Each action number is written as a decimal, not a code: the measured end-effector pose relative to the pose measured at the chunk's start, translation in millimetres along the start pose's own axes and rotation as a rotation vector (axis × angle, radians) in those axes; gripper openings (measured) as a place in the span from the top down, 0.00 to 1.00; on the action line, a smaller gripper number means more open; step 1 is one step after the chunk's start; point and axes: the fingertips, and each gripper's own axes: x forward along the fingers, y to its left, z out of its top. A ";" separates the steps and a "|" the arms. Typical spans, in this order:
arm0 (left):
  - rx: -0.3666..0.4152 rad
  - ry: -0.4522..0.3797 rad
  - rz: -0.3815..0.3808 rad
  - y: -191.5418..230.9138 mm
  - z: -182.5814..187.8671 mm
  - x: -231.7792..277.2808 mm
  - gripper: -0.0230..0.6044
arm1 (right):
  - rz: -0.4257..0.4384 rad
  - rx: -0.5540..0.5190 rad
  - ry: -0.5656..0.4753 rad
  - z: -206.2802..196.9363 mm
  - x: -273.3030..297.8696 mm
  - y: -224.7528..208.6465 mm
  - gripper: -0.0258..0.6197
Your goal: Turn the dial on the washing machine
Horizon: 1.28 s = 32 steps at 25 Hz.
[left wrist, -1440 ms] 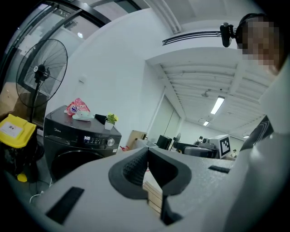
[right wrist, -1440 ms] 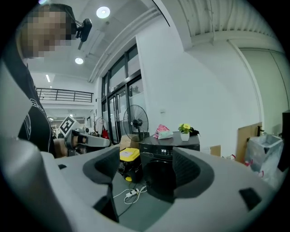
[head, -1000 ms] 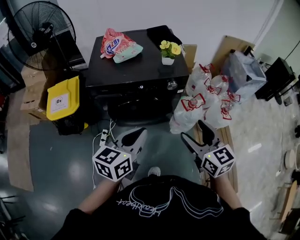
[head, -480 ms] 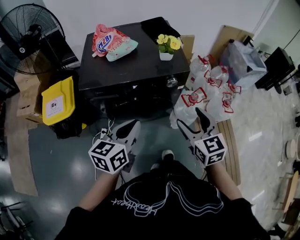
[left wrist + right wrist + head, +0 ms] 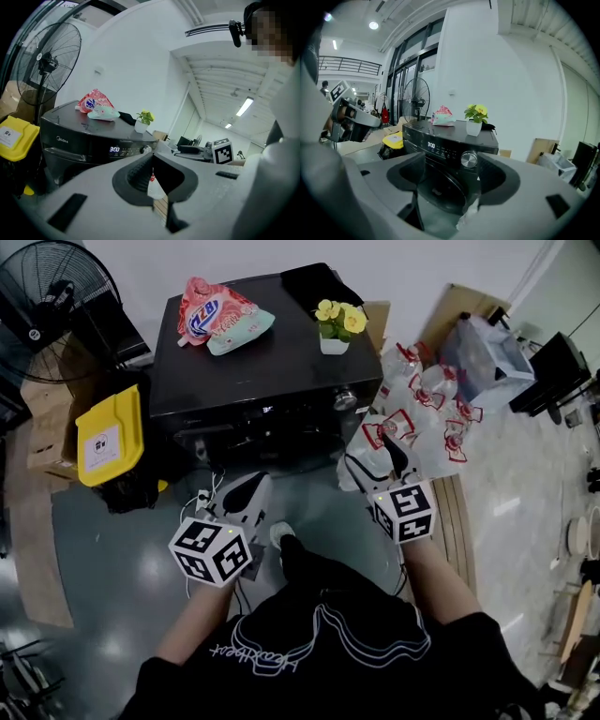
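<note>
Closing on the washing machine [image 5: 253, 362]: the right gripper [image 5: 377, 463] has advanced toward the dial [image 5: 344, 399].
Its jaws stand wide and empty, short of the dial, so turning has not begun; the left gripper [image 5: 246, 498], farther back, has its jaws apparently together.

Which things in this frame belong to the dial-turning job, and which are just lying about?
Job in hand:
washing machine
dial
right gripper, jaws apart, pointed at the dial, not touching it

Lying about:
fan
snack bags
potted flowers
yellow-lidded bin
water bottles
</note>
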 end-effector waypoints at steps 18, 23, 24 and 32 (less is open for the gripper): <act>-0.038 0.054 0.037 63.1 5.1 30.7 0.95 | -0.123 -0.030 0.060 -30.3 117.8 -55.8 0.47; -0.062 0.079 0.054 77.4 -3.5 40.0 0.95 | -0.151 -0.041 0.087 -42.4 139.8 -65.4 0.48; -0.066 0.084 0.057 79.5 -6.0 41.9 0.95 | -0.153 -0.042 0.094 -44.4 142.8 -66.1 0.48; -0.081 0.108 0.071 88.2 -13.6 51.6 0.96 | -0.181 -0.063 0.117 -49.7 166.6 -69.5 0.49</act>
